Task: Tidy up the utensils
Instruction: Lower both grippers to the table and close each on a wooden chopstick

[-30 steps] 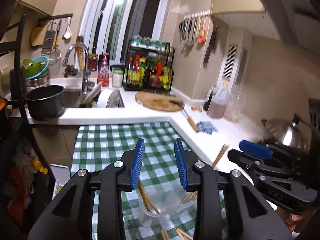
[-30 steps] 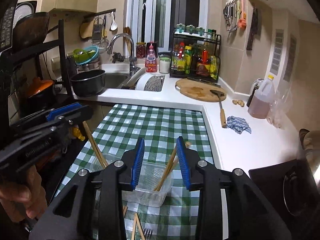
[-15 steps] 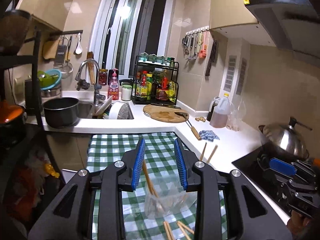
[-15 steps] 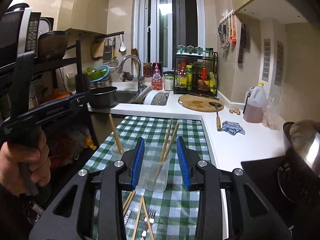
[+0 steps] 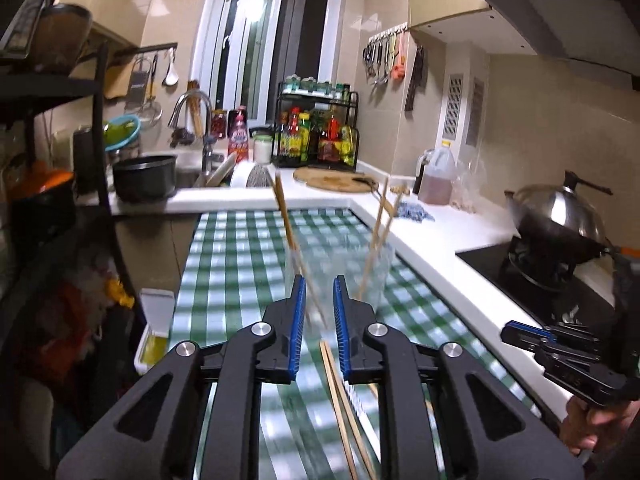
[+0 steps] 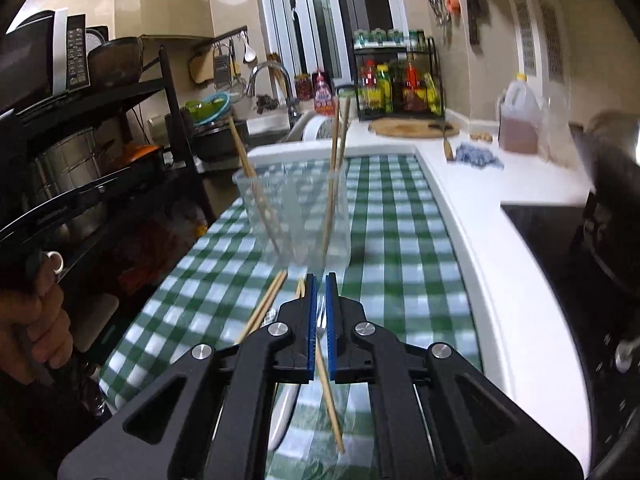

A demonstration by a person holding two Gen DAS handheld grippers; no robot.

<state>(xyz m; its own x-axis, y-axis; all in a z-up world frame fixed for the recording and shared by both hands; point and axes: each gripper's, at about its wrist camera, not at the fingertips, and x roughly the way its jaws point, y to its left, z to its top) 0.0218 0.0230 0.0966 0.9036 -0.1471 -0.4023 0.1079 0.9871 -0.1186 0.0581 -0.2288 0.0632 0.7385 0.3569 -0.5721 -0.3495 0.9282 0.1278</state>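
**Chopsticks Gathered Into a Clear Cup**

Green-and-white checked cloth (image 6: 384,216) covers the narrow table beside a white kitchen counter (image 6: 472,184), with a sink and a bottle rack behind. A clear plastic cup (image 6: 294,216) stands upright on the cloth, and 3 wooden chopsticks (image 6: 332,184) lean inside it against the rim, handles up, so they are kept together and off the table.

The right gripper (image 6: 320,292) is seen low over the cloth just in front of the cup. Its blue-padded jaws are nearly together, and a single loose chopstick (image 6: 326,380) runs through the narrow gap; whether it is actually pinched cannot be told, since motion blur hides the contact. 2 more chopsticks (image 6: 264,304) lie flat to its left, and a fork is partly hidden behind the jaws.

The left gripper (image 5: 320,300) is held behind the cup with its jaws parted and nothing between them; a pair of chopsticks (image 5: 344,408) lies on the cloth below it. It appears to be kept ready while the right side works.

By judgement, sorting is partway done: several pieces remain on the cloth.
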